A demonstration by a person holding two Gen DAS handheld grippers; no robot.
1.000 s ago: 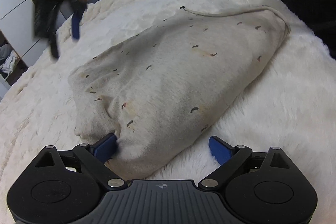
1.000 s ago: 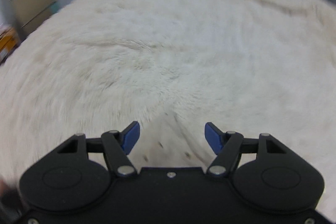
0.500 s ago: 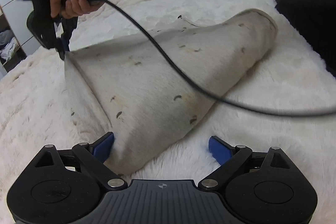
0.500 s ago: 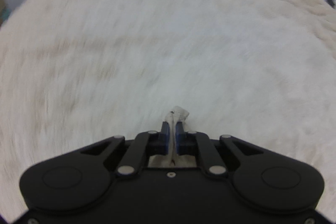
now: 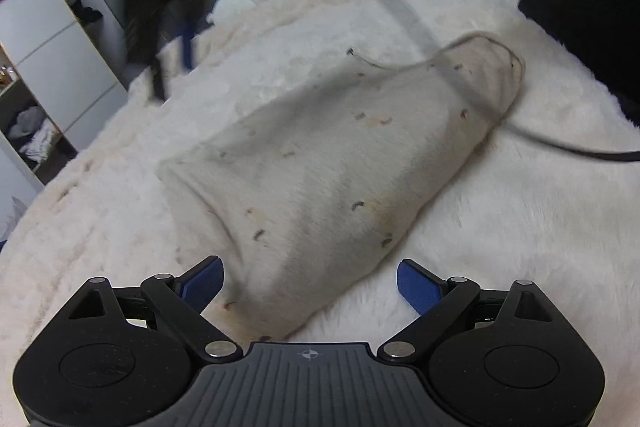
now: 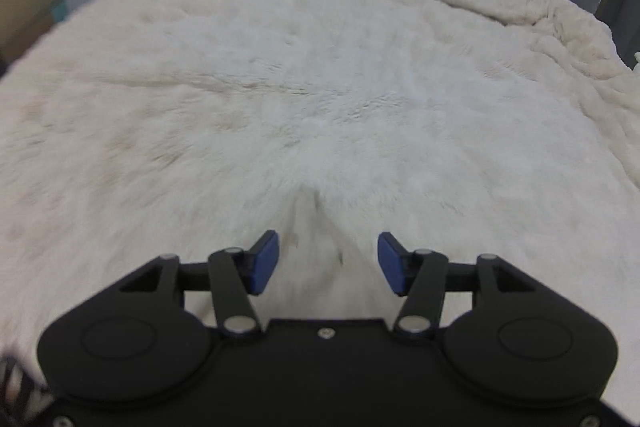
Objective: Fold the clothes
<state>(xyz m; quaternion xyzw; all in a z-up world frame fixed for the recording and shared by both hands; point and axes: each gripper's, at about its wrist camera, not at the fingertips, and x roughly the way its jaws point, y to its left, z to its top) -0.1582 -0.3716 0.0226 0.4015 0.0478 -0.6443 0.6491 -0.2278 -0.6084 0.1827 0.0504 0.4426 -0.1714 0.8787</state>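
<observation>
**Fold laid down, right jaws letting go**

The pale speckled garment [image 5: 332, 183] lies doubled over on the white fluffy blanket [image 5: 520, 227], its near end between the spread blue pads of the left gripper [image 5: 308, 283], which do not press on it. The right gripper [image 6: 326, 261] has just been opening its jaws; a corner of cloth lies on the blanket between and below the parted pads, no longer pinched. In the left wrist view that gripper and the hand holding it are only a dark blur above the garment's far side.

The step in hand looks like releasing a finished fold. The next move probably calls for picking a fresh edge or corner and carrying it across squarely.

A black cable [image 5: 576, 151] trails over the blanket beside the garment's far end and could snag. A white shelf unit [image 5: 60, 67] stands off the blanket's edge.
</observation>
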